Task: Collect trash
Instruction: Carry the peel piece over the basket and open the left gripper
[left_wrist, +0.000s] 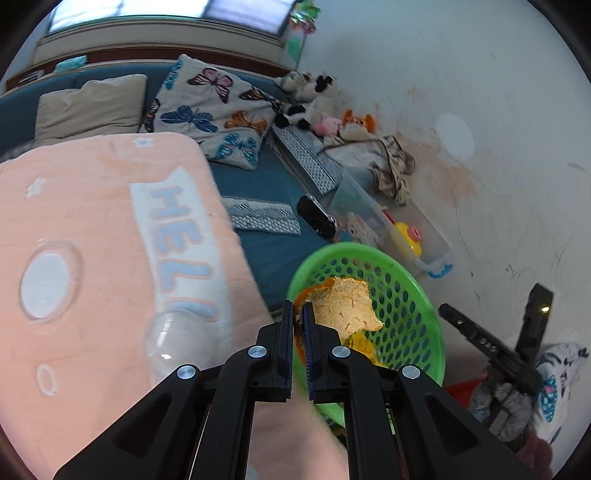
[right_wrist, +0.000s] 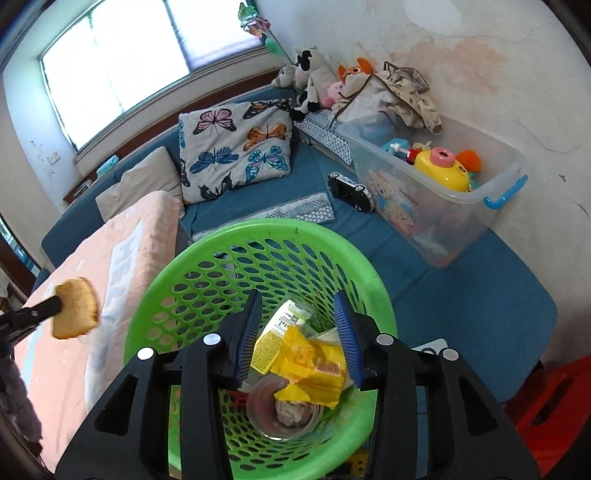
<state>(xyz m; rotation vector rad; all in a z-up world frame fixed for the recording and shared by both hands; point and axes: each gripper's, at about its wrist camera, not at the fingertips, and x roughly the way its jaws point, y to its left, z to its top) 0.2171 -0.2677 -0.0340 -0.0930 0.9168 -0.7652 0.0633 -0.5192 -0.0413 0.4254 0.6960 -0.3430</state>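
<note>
My left gripper (left_wrist: 297, 308) is shut on a piece of orange peel (left_wrist: 351, 306), its pale inner side up, held in front of the green mesh basket (left_wrist: 424, 295). The right wrist view shows the same peel (right_wrist: 75, 314) in the air left of the basket (right_wrist: 280, 229). My right gripper (right_wrist: 297, 301) stands open over the basket's mouth with nothing pressed between its pads. Below it lie yellow wrappers (right_wrist: 306, 365), a white packet (right_wrist: 291, 314) and a clear cup (right_wrist: 284, 410) holding crumpled paper. A clear plastic piece (left_wrist: 173, 343) lies on the pink blanket (left_wrist: 92, 221).
The basket sits on a blue mattress (right_wrist: 461, 280). A clear toy bin (right_wrist: 443, 206) stands by the stained wall, with a black toy car (right_wrist: 349, 192) beside it. A butterfly pillow (right_wrist: 236, 147) and plush toys (right_wrist: 314, 77) lie further back. A red stool (right_wrist: 554, 402) is at lower right.
</note>
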